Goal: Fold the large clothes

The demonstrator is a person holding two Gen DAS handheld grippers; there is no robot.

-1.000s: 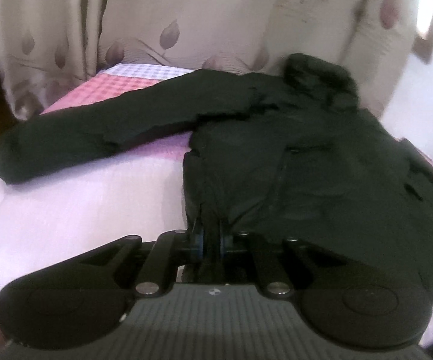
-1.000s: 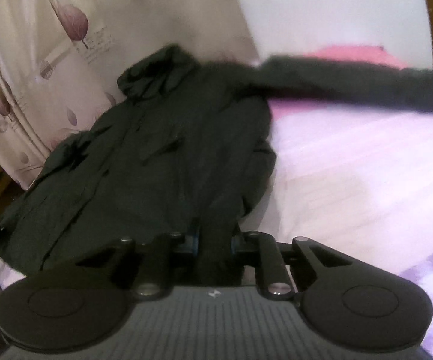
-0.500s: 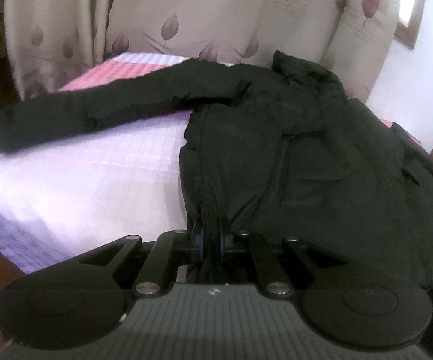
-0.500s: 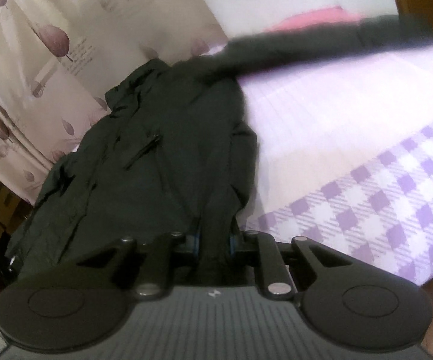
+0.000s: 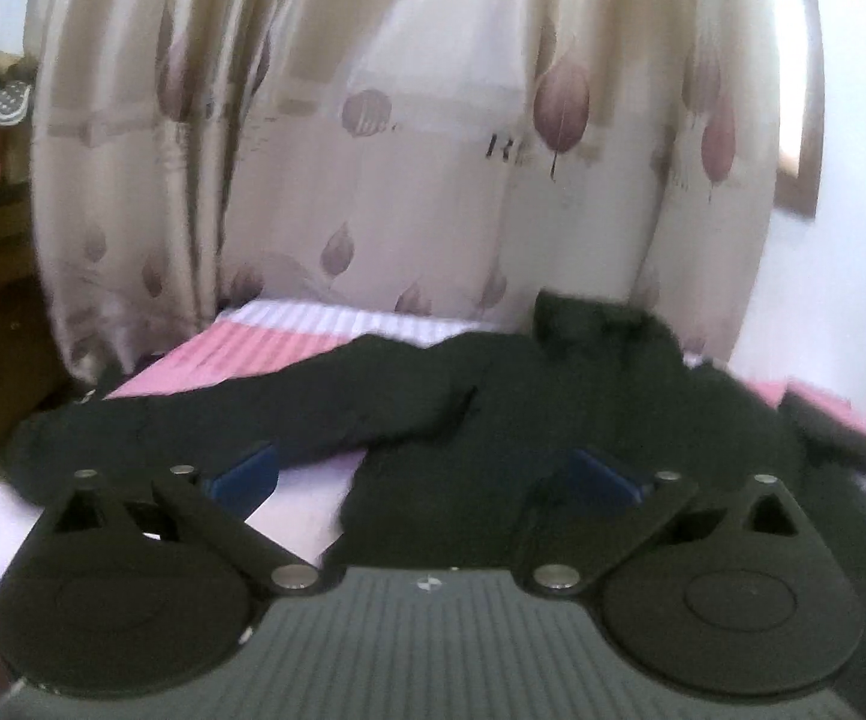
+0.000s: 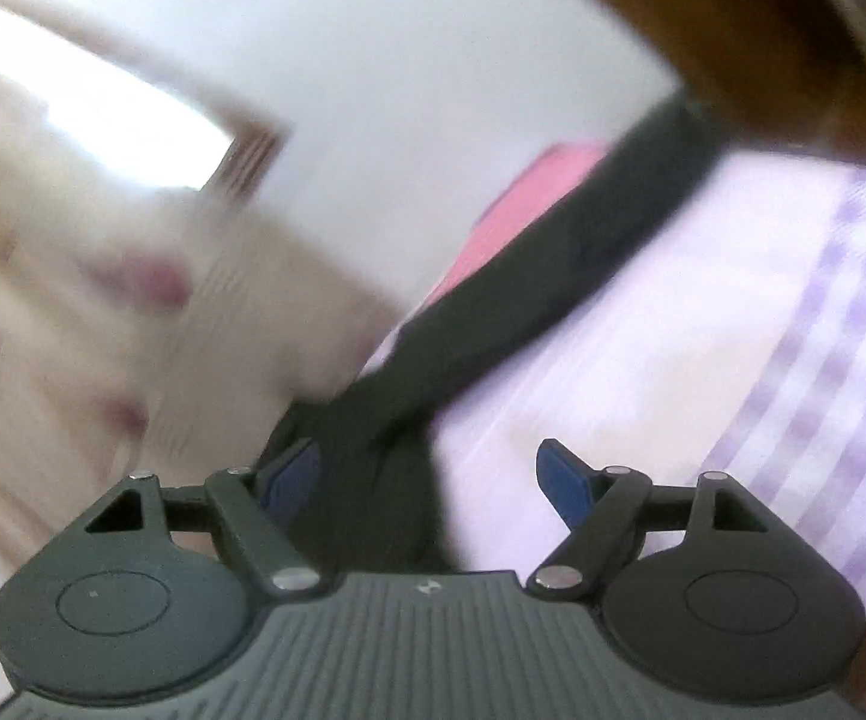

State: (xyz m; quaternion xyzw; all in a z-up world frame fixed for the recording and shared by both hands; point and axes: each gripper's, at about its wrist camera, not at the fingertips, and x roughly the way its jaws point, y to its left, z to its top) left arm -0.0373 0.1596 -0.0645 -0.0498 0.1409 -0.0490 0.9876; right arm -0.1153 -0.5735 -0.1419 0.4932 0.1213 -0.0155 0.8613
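A black jacket (image 5: 553, 420) lies spread on the bed, collar toward the curtain, with one sleeve (image 5: 223, 420) stretched out to the left. My left gripper (image 5: 424, 474) is open and empty just above the jacket's near hem. In the right wrist view my right gripper (image 6: 430, 474) is open; the other black sleeve (image 6: 553, 276) runs away from it across the sheet, and the jacket's edge (image 6: 385, 480) lies loose between the blue fingertips (image 6: 562, 471). This view is blurred.
The bed has a lilac checked sheet (image 6: 733, 360) with a pink band (image 5: 265, 354) at the far side. A leaf-print curtain (image 5: 433, 150) hangs behind it. A white wall (image 6: 433, 90) and brown wooden furniture (image 6: 793, 30) stand on the right.
Both grippers were shut on the jacket's hem and have opened, letting it go. Both have lifted and tilted up, the right one swinging fast.
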